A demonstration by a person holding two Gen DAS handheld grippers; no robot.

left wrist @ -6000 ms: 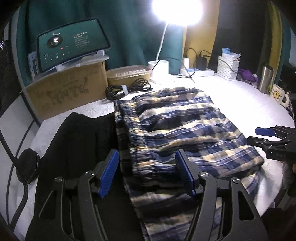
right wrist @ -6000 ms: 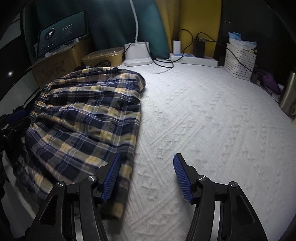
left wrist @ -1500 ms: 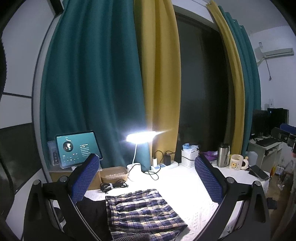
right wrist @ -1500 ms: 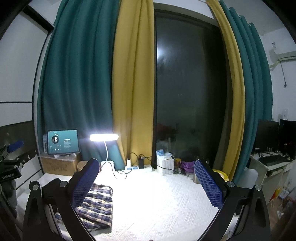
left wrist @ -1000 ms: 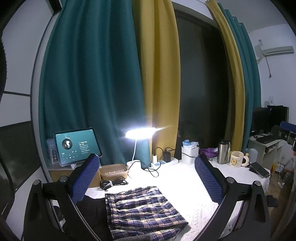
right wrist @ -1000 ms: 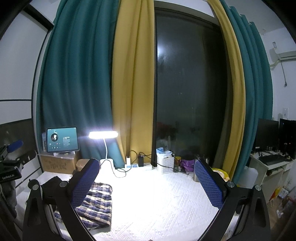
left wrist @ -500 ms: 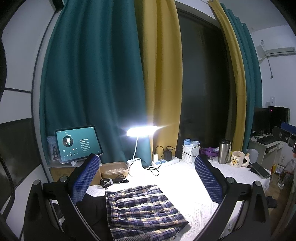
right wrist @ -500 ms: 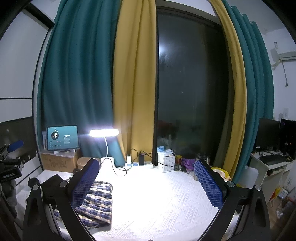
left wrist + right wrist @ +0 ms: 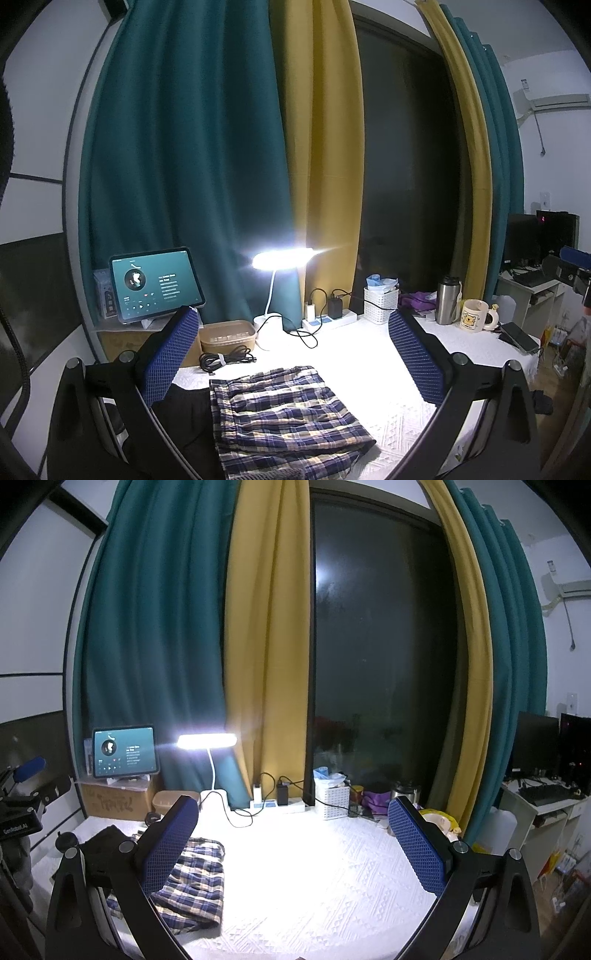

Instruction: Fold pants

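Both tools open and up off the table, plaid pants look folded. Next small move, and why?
Probably none on the plaid pants: they lie in a compact folded rectangle on the white table cover, and left tool and right tool are both open, empty and well above it. If anything, I'd bring the left tool down toward the black garment beside them, which looks unfolded.

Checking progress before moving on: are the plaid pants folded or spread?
Folded: the plaid pants lie as a compact layered rectangle, untouched.
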